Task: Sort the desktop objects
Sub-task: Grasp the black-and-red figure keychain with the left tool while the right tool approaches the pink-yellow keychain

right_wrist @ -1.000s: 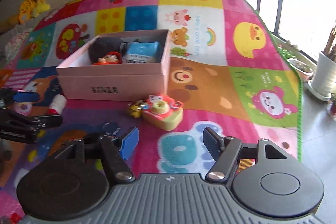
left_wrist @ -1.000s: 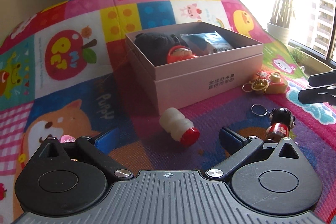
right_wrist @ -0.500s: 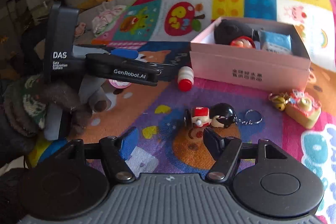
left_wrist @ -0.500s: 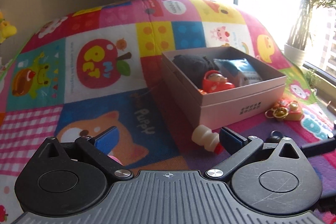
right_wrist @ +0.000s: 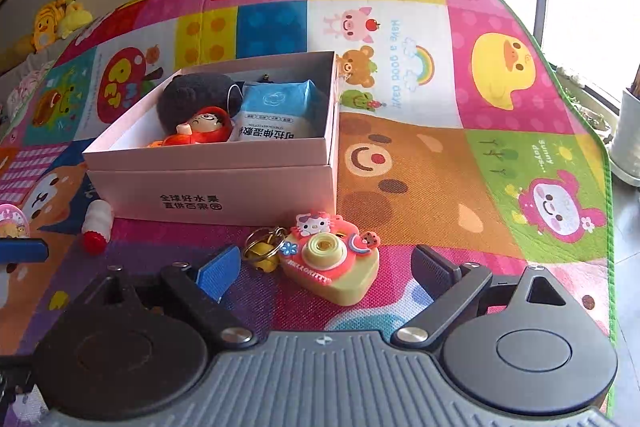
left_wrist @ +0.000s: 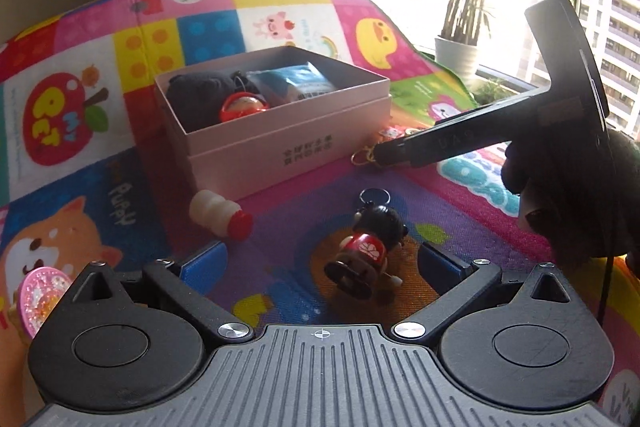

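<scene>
A black-haired doll keychain in a red dress (left_wrist: 368,247) lies on the play mat between the fingers of my open left gripper (left_wrist: 320,263); the pads stand clear of it. A Hello Kitty camera keychain (right_wrist: 332,263) with a gold bell lies between the fingers of my right gripper (right_wrist: 328,271). Its jaws are opening and do not touch the camera. A pink box (right_wrist: 208,187) behind holds a black plush (right_wrist: 196,95), a red-hooded doll (right_wrist: 200,131) and a blue wipes packet (right_wrist: 276,111). A white bottle with a red cap (left_wrist: 220,213) lies beside the box.
A gloved hand (left_wrist: 580,195) holds the right gripper (left_wrist: 400,151) low by the box's right corner. A pink glitter disc (left_wrist: 40,291) lies at the left. The mat's green edge (right_wrist: 606,187) borders grey floor and a white plant pot (right_wrist: 628,139).
My right gripper swung from the doll back over the camera keychain and its jaws widened. My left gripper turned right, so the doll now lies between its fingers.
</scene>
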`<state>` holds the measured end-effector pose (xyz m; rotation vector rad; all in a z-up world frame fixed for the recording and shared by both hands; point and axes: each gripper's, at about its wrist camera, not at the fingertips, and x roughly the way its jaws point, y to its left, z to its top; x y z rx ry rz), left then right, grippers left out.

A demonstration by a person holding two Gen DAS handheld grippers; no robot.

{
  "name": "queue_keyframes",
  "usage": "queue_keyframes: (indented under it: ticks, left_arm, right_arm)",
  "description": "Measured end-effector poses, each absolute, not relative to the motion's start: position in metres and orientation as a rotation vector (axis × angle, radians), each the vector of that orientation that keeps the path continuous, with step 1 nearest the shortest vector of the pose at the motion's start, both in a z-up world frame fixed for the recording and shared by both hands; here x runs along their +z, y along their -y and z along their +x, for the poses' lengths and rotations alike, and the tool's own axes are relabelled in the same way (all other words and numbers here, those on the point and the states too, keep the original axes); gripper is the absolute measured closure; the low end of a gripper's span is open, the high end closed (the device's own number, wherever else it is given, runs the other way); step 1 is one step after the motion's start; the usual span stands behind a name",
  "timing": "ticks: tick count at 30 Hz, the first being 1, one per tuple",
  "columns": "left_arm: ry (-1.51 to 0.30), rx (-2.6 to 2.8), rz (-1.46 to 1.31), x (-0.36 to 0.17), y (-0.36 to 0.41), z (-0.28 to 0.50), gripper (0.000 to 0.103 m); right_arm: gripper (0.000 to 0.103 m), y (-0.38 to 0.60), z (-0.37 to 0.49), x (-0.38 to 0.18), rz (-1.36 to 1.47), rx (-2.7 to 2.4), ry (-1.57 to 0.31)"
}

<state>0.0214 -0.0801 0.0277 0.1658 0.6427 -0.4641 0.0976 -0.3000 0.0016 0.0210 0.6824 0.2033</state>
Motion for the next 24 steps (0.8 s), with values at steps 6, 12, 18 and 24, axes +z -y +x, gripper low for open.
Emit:
queue_keyframes:
  ticks: [6,12,18,24]
  left_arm:
    - [-0.665,-0.432,0.207,0.023,0.082,0.027,0.000]
    - [-0.674,-0.381,0.240,0.023,0.075,0.037,0.000]
    - [-0.625,-0.225,0.295,0.027,0.062,0.049,0.000]
    - [-0.659,-0.462,0.107,0.036,0.060,0.037,0.000]
  right_arm:
    - [0.010,0.294,0.095,0.003,0.059,0.336,-0.720]
    - [0.010,0.295,0.065,0.029,0.126,0.509,-0.659]
    - [0.008,0.305,0.066,0.022,0.099,0.357,-0.680]
    - [0.007,0.311,0.068,0.007,0.123,0.284,-0.696]
